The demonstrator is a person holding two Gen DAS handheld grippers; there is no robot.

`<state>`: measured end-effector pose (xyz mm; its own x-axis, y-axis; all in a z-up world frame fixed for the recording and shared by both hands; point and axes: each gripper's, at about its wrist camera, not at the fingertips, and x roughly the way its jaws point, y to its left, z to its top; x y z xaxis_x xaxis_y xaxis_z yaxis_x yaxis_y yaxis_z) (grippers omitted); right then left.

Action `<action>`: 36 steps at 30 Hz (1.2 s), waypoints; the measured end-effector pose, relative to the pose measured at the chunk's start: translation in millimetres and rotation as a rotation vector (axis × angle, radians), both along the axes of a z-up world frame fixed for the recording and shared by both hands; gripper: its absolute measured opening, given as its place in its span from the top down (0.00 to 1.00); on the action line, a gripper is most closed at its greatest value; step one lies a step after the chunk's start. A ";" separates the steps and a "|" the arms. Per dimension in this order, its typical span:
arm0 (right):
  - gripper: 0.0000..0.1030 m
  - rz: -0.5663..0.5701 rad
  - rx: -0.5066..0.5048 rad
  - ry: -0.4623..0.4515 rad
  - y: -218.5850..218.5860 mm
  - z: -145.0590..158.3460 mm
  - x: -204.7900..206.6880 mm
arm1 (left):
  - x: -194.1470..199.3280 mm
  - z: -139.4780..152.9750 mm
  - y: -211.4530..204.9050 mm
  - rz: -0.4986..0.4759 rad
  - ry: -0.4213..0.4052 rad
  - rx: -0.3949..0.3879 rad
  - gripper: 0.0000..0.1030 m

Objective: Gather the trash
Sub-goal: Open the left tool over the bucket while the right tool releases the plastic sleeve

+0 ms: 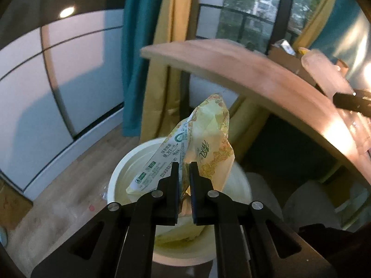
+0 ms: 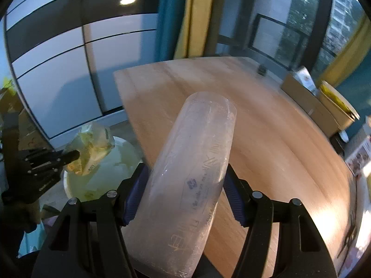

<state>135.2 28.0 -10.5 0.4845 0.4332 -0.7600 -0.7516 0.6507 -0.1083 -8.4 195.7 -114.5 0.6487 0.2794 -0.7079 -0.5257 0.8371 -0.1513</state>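
Left gripper [image 1: 184,164] clamps yellow wrapper [image 1: 204,139] above white bin [image 1: 120,173]; right gripper [image 2: 185,176] squeezes clear plastic cup [image 2: 197,153] over wooden table [image 2: 266,120]; cardboard boxes [image 2: 308,102] at far edge.

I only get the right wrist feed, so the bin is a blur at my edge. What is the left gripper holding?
Observer: The left gripper is shut on a yellow printed wrapper.
Operator: Is it over the bin?
Observer: Yes, the wrapper hangs above the white bin, not yet let go.
Operator: Anything already inside?
Observer: Pale yellowish trash lies at the bottom.
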 end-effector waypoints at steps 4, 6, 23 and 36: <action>0.37 0.055 -0.009 0.003 22.3 -2.9 -8.5 | -8.1 -19.2 16.0 0.042 0.026 -0.067 0.90; 0.37 0.092 -0.011 0.003 34.6 -4.7 -14.2 | -11.0 -27.6 24.6 0.058 0.030 -0.093 0.85; 0.37 0.337 -0.127 0.030 126.6 -54.9 -51.0 | -55.5 -43.9 75.5 0.184 -0.062 -0.169 0.55; 0.25 0.329 -0.226 0.120 152.9 -111.5 -36.5 | -83.5 -46.3 91.6 0.251 -0.058 -0.171 0.55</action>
<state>98.6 180.9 -122.0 0.2503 0.3663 -0.8962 -0.9315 0.3435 -0.1197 -92.0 287.3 -160.8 0.6155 0.3164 -0.7219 -0.6991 0.6422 -0.3145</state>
